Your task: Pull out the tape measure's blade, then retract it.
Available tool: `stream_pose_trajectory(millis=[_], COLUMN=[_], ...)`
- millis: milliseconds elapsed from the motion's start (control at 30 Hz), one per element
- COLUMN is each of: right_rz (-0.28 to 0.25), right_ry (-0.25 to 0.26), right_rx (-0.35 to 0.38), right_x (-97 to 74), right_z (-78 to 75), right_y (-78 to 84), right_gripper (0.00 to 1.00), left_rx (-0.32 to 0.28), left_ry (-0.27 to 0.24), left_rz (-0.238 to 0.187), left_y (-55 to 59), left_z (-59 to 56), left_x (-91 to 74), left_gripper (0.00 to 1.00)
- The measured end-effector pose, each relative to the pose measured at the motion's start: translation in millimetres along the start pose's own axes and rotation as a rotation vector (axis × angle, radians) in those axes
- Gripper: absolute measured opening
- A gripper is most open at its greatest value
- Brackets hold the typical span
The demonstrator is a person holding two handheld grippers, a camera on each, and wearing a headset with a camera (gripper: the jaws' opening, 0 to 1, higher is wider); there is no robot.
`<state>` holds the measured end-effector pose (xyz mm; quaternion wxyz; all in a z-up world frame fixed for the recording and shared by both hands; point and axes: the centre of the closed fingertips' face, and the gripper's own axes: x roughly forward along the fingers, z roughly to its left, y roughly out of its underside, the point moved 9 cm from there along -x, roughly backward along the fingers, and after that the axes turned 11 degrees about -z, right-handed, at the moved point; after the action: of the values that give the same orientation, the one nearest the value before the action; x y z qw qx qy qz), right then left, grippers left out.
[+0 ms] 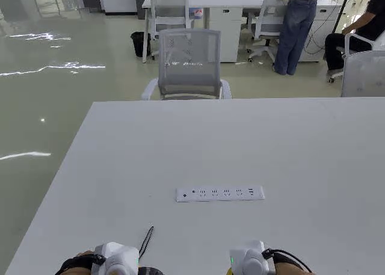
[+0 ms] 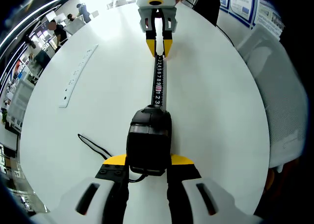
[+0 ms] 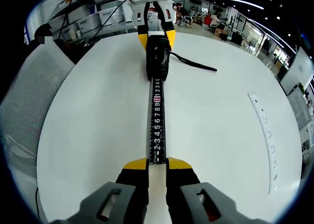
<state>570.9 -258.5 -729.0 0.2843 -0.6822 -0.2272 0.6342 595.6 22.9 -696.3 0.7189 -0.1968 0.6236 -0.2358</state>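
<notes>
- Step: pull-out, by my read. The blade (image 3: pixel 157 121) is partly out and spans straight between the two grippers, low over the tabletop (image 1: pixel 180 142).
- Left gripper (image 2: pixel 149 160): fingers clamped on the sides of the tape measure (image 2: pixel 149 136), the black case sitting between the yellow tips with its mouth facing away.
- Right gripper (image 3: pixel 157 165): fingers closed on the blade's free end, numbers running off toward the case.
- The case strap (image 3: pixel 194 63) trails loose on the tabletop. The power strip (image 1: pixel 220 194) lies well clear.
- Next: pull a bit further if more travel is wanted, then walk the right gripper back toward the case in line with the blade. Keep hold of the tip so it feeds in rather than snapping back.
</notes>
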Motion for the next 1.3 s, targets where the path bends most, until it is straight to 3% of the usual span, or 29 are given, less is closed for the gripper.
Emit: stream_pose_trajectory(millis=[1300], right_rz=[0.033], right_ry=[-0.003], right_rx=[-0.009], right_x=[-13.4], right_z=[0.1], right_y=[13.9], right_gripper=[0.1], left_rx=[-0.004], left_ry=[-0.002], left_rz=[0.005], left_y=[-0.5], left_z=[-0.3], left_x=[-0.7], left_gripper=[0.25])
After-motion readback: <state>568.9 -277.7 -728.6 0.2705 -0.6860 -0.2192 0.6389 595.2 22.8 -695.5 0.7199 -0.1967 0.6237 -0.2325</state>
